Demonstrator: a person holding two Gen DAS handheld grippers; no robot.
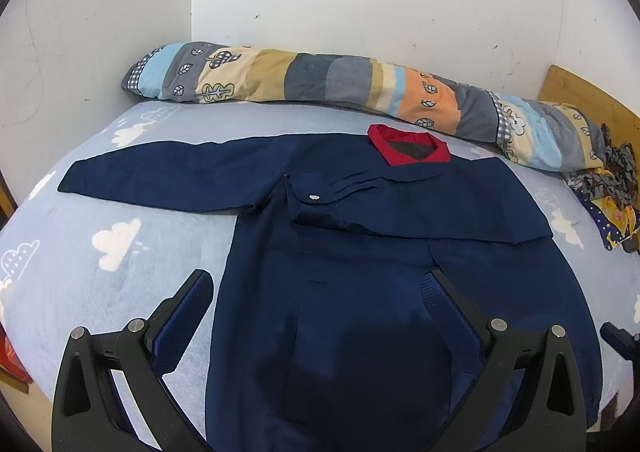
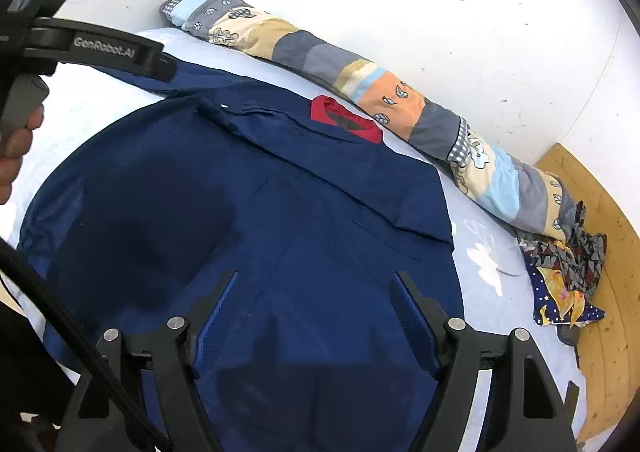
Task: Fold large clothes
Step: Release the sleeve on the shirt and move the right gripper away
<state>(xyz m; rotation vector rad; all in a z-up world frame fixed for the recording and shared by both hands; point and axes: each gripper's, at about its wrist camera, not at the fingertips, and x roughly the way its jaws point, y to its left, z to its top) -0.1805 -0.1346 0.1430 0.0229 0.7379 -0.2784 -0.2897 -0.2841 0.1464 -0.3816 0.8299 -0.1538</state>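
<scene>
Navy jacket point(image 1: 360, 236) flat; one sleeve folded

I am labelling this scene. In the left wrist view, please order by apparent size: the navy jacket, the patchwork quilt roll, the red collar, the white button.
1. Navy jacket, also nearest the camera
2. Patchwork quilt roll
3. Red collar
4. White button

navy jacket point(image 1: 360, 212) hem cut off below, patterned cloth pile point(image 2: 568, 264) – crumpled, kind unclear
</scene>
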